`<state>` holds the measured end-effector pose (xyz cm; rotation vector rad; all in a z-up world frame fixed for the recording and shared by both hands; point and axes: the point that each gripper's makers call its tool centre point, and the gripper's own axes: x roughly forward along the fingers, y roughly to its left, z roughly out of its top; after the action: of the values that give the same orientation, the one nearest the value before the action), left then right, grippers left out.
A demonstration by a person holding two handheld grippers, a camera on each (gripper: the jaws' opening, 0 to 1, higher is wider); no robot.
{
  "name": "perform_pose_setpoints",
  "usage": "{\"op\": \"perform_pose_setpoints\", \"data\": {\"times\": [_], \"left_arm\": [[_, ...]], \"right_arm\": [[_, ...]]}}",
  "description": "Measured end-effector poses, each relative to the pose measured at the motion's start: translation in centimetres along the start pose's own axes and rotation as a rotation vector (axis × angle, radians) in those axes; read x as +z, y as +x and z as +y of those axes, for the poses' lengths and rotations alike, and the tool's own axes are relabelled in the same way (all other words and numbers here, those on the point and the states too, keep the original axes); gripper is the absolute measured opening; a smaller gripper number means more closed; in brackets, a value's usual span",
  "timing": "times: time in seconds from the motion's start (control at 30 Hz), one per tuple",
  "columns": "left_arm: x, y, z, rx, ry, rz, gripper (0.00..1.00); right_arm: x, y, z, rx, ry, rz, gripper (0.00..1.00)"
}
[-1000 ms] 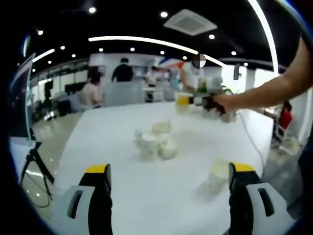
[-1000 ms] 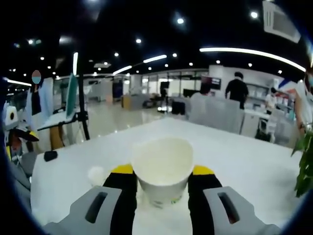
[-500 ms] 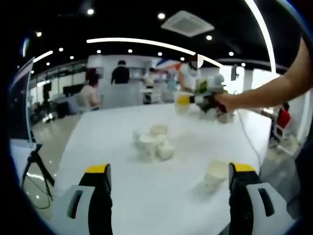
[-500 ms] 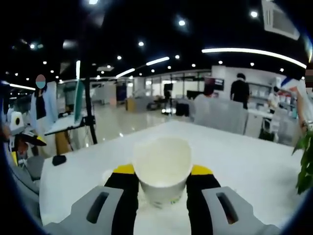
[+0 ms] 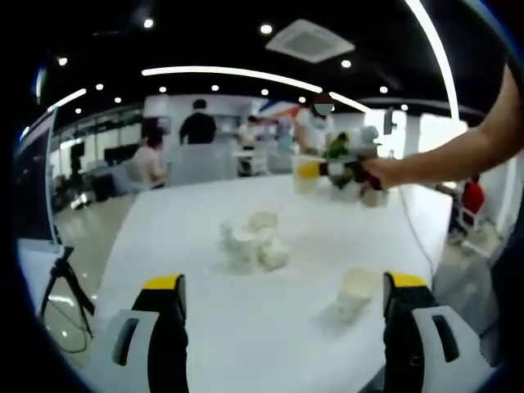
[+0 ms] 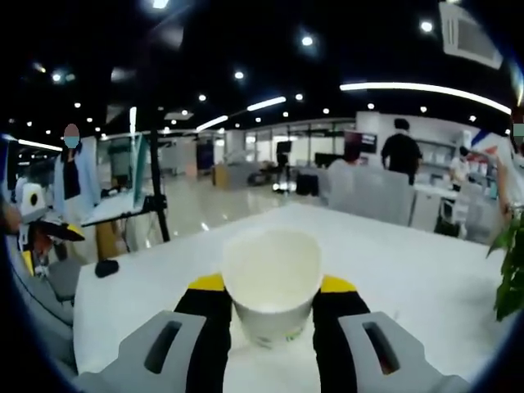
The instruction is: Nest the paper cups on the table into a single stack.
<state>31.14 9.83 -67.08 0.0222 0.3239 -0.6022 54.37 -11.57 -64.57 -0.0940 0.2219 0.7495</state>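
Left gripper view: cup cluster mid-table, lone cup nearer.

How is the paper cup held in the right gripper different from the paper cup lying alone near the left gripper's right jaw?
The held cup is clamped between the jaws of the right gripper; the lone cup rests free on the table, with the left gripper open and not touching it. The held cup is upright, mouth up; the lone cup seems to lie on its side. The held cup is lifted; the lone cup touches the tabletop. Both are plain white paper cups.
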Motion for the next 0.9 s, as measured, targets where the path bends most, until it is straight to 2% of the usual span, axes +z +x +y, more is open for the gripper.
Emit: {"op": "perform_pose_setpoints", "data": {"times": [0.2, 0.27, 0.4, 0.9], "left_arm": [[0.2, 0.0, 0.0, -0.001, 0.011, 0.000, 0.98], [0.7, -0.1, -0.2, -0.013, 0.044, -0.023, 0.98], [0.7, 0.0, 0.0, -0.015, 0.071, 0.008, 0.98], [0.6, -0.1, 0.4, -0.031, 0.057, 0.030, 0.98]], "right_arm": [[0.0, -0.7, 0.7, 0.001, 0.002, 0.002, 0.35], [0.0, -0.8, 1.1, 0.003, 0.002, 0.001, 0.35], [0.1, -1.1, 1.7, 0.009, -0.003, 0.000, 0.35], [-0.7, -2.4, 4.1, 0.011, 0.019, 0.001, 0.35]]}}
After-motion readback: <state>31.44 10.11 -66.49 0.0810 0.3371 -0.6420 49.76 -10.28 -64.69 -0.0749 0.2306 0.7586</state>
